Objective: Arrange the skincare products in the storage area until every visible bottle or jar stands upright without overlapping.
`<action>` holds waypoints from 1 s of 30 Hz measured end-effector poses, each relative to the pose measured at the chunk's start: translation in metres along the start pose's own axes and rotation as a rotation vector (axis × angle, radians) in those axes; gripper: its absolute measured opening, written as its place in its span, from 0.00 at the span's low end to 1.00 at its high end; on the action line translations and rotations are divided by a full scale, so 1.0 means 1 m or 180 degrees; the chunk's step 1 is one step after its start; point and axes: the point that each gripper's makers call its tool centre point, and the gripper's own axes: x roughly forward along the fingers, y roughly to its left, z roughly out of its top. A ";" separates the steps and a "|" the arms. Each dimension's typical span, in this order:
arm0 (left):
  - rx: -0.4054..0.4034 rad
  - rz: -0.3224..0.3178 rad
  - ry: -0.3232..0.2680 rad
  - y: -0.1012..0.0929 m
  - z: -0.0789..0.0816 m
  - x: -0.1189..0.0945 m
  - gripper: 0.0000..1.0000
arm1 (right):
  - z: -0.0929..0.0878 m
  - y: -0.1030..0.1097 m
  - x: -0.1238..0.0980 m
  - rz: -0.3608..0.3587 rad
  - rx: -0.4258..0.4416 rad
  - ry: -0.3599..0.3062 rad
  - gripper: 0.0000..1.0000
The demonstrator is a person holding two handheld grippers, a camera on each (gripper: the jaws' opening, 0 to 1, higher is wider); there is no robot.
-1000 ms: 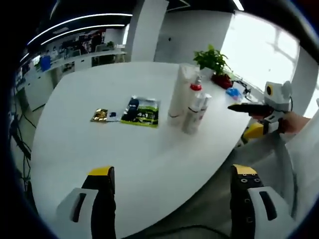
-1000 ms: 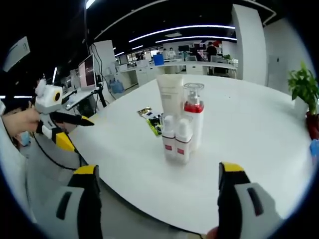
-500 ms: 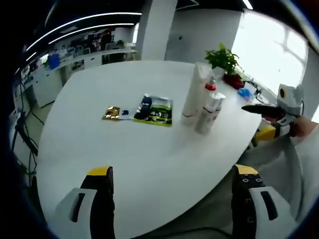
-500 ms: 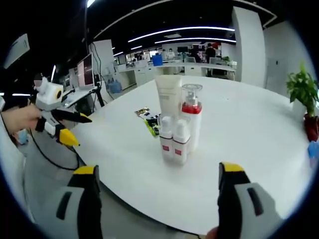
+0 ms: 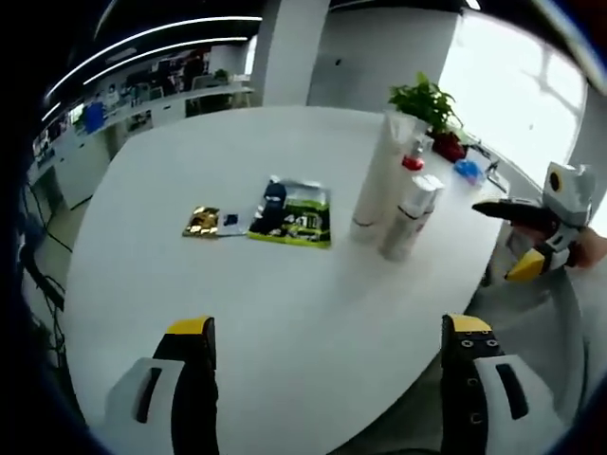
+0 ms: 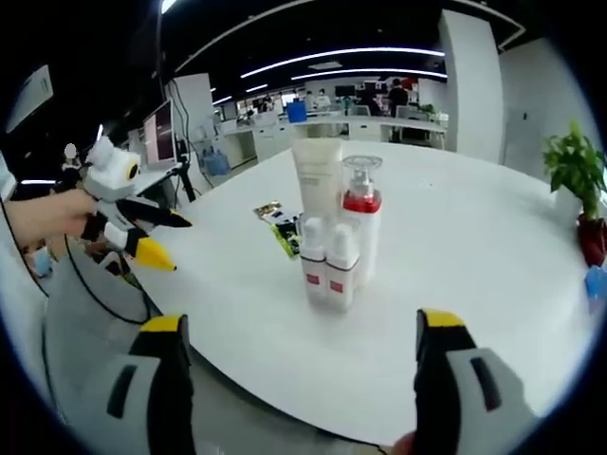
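Note:
Several skincare products stand upright in a tight cluster on the white round table (image 5: 190,313): a tall white tube (image 5: 375,180) (image 6: 318,180), a clear pump bottle with a red collar (image 5: 413,161) (image 6: 360,213), and two small white bottles with red labels (image 6: 313,270) (image 6: 340,275), seen from the other side as white bottles (image 5: 408,213). My left gripper (image 5: 329,365) hovers open over the near table edge, well short of them. My right gripper (image 6: 299,365) is open at the opposite edge, nothing between its jaws. Each gripper appears in the other's view (image 5: 531,227) (image 6: 128,213).
A green sachet (image 5: 294,213) and a small gold sachet (image 5: 201,221) lie flat left of the cluster; the sachets (image 6: 285,227) sit behind the bottles in the right gripper view. A potted plant (image 5: 427,100) (image 6: 574,166) stands at the table's far side. Office desks lie beyond.
My left gripper has moved in over the table edge; in the right gripper view it has shifted toward the table. The bottles and sachets have not moved. Both grippers stay open.

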 end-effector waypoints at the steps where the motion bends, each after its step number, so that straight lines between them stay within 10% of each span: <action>1: 0.0029 -0.0001 0.0031 0.002 0.003 0.004 0.95 | 0.000 0.000 0.000 -0.0002 0.0002 0.0006 1.00; 30: 0.0743 -0.0042 0.0464 0.037 0.068 0.128 0.96 | -0.007 -0.009 0.002 -0.0117 0.0179 0.0114 1.00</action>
